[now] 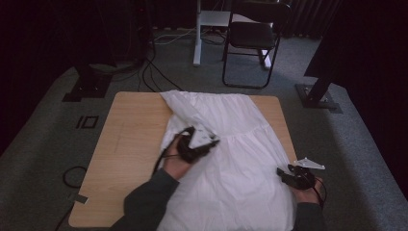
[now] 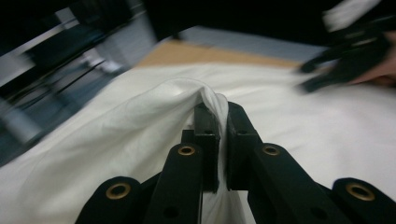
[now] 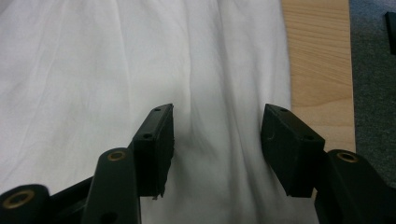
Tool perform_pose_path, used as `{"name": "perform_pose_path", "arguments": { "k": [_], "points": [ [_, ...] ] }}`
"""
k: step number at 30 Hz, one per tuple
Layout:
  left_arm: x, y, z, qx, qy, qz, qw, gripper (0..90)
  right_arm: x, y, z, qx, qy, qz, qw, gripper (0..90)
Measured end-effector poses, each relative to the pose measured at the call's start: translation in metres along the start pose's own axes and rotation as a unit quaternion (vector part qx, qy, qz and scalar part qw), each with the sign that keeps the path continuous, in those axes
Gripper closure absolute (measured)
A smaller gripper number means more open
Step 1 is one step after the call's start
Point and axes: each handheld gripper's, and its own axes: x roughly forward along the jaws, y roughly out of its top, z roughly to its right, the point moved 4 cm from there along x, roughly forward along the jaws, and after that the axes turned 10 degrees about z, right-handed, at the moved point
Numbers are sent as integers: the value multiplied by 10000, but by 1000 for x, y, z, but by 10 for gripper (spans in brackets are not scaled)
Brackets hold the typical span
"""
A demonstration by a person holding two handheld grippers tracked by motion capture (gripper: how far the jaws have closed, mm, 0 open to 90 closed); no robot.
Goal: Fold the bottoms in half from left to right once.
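Looks like a lab or recording studio, not a home. Bare wooden table [image 1: 130, 144] sits alone on grey carpet [image 1: 43, 159], black curtains [image 1: 365, 43] all round, dark stand bases [image 1: 317, 98] bolted to plates at both sides, loose cables [image 1: 154, 72] running across the floor. Behind it a folding chair [image 1: 252, 36] and a white desk leg [image 1: 197, 33]; tape marks [image 1: 87, 121] on the carpet by the table suggest fixed positions for a rig.
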Motion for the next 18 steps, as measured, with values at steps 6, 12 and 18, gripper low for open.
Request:
{"name": "perform_pose_path", "arguments": {
  "k": [6, 12, 18],
  "points": [
    [69, -8, 51, -3, -797, -248, 9965, 860, 0, 0, 0, -8, 9, 0, 10000, 439],
    [69, -26, 41, -316, -730, -240, 9965, 616, 1, 2, -1, 40, -18, -96, 9999, 415],
    [17, -42, -2, -896, -271, 34, 9956, 539, -9, 22, -10, 81, -250, -125, 9996, 349]
  ]
}}
